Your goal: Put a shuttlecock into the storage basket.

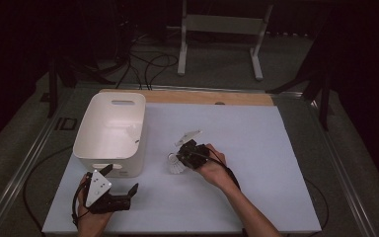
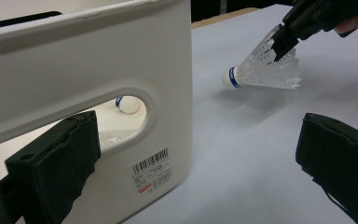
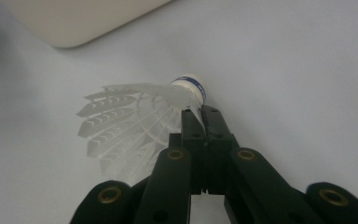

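Now the right hand-held gripper [image 3: 200, 112] pinches the shuttlecock [image 3: 135, 121] — seemingly level, cork toward the bin [image 1: 109, 132].

shuttlecock [image 2: 261, 70]: white feathery skirt | bin [image 1: 109, 132]: smooth glossy white plastic | table [image 1: 256, 148]: matt pale | jaws: matt blk

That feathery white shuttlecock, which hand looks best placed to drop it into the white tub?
Right. The right gripper is already shut on the shuttlecock, beside the white tub. The left gripper stands open at the tub's near wall, holding nothing.
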`<state>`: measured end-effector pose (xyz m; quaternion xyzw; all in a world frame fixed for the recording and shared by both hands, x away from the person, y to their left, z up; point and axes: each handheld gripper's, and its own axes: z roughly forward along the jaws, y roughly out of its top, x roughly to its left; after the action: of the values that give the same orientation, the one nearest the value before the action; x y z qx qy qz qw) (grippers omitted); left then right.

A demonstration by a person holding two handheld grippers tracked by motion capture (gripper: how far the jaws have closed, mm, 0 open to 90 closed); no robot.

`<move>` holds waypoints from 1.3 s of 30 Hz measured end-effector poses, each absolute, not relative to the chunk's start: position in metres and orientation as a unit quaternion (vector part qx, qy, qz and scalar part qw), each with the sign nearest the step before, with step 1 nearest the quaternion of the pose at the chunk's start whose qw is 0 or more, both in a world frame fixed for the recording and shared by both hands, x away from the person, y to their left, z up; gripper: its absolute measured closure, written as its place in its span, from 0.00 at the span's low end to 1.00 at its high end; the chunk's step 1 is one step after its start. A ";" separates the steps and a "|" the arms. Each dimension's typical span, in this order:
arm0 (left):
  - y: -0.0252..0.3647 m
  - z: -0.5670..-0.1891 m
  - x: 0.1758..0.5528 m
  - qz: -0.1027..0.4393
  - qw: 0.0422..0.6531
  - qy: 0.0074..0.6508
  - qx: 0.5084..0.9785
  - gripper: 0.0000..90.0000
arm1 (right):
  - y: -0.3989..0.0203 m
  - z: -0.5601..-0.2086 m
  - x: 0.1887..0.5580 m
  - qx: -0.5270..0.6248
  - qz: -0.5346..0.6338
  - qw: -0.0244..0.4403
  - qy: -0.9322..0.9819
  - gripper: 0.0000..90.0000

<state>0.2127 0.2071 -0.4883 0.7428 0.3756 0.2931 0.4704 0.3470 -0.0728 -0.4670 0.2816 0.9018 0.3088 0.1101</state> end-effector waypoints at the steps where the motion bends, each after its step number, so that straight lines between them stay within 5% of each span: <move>1: 0.207 -0.488 0.213 0.293 0.470 0.376 0.743 0.01 | -0.073 -0.467 0.347 0.282 0.309 0.110 0.902 1.00; 39: 0.207 -0.488 0.213 0.293 0.471 0.376 0.742 0.01 | -0.069 -0.438 0.347 0.292 0.325 0.104 0.894 1.00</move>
<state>0.2129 0.2070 -0.4885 0.7423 0.3760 0.2929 0.4710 0.3468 -0.0689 -0.4384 0.2916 0.8936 0.3250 0.1044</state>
